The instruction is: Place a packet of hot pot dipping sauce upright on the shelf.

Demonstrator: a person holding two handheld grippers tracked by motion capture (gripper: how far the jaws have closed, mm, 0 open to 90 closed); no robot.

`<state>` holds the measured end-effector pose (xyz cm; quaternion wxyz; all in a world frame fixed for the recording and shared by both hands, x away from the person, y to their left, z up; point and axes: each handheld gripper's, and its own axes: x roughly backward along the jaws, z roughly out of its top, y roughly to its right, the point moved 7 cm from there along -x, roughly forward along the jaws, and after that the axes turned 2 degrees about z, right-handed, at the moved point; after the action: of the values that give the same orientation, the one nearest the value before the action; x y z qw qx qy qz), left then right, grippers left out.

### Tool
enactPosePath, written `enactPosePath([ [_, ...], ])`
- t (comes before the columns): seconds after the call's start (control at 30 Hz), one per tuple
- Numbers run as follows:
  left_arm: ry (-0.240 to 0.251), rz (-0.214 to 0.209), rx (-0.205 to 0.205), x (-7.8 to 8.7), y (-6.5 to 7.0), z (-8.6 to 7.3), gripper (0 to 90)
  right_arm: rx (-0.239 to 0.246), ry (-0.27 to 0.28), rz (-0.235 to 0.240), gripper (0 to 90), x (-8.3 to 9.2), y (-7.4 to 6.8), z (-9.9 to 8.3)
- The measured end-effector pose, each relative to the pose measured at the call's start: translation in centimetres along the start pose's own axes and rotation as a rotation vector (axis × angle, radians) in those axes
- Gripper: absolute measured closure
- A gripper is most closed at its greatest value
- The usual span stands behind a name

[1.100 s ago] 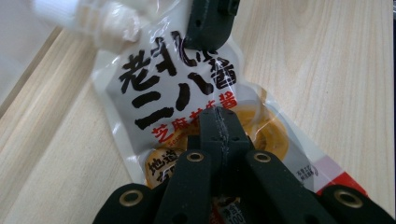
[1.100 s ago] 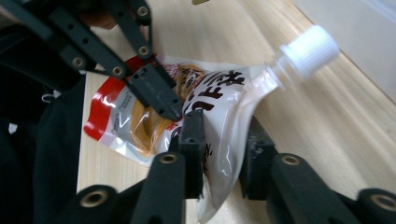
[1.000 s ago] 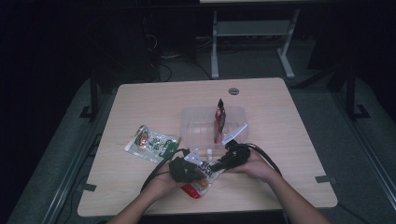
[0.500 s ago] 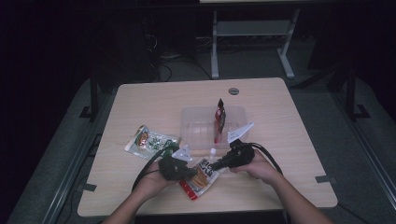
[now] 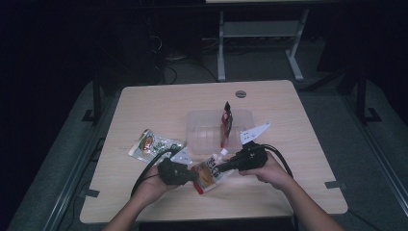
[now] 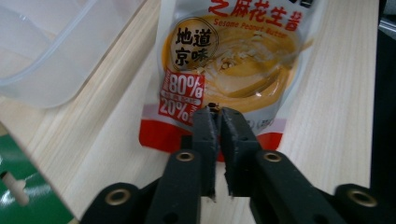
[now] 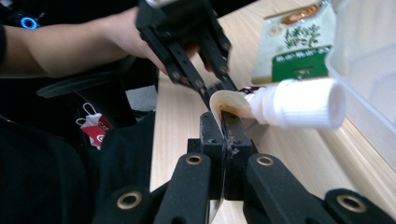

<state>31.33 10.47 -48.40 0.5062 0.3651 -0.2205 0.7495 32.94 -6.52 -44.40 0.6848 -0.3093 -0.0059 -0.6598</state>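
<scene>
The sesame peanut butter pouch [image 5: 208, 174] sits near the front edge of the table [image 5: 308, 144], strung between the two grippers, just in front of the clear tub. It's a flat, glossy foil-type bag, white with a red band at the bottom, a round black-and-gold badge and a picture of tan paste, plus a chunky white screw cap [image 7: 303, 103] on a spout at the top.

Count-wise: three pouches total, one tub, two grippers. The second pouch [image 5: 155, 145] is green and white, lying flat on the wood well left of the tub. The third one [image 5: 226, 122] is dark red and stands upright inside the clear plastic container [image 5: 202, 132], a shallow rectangular tub with rounded corners. That red pouch is the one thing I can see in it.

The right gripper [image 7: 223, 122] has its black jaws pressed tight together, pinching the curled top edge of the peanut butter pouch right by the spout. The left gripper [image 6: 215, 119] is at the red bottom edge; its jaws have just been opening a crack, with a thin slit between them, and the pouch's edge lies at their tips, not squeezed as far as I can tell.

The table is pale wood grain with a small round grommet [image 5: 240, 94] near the far edge.
</scene>
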Motion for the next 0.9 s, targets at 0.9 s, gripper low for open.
enactPosePath([
  [0.9, 0.054, -0.066, -0.023, -1.0, 2.1, 2.0, 89.8, 0.057, 0.066, 0.052, 89.1, 0.6, -2.3, 1.7],
])
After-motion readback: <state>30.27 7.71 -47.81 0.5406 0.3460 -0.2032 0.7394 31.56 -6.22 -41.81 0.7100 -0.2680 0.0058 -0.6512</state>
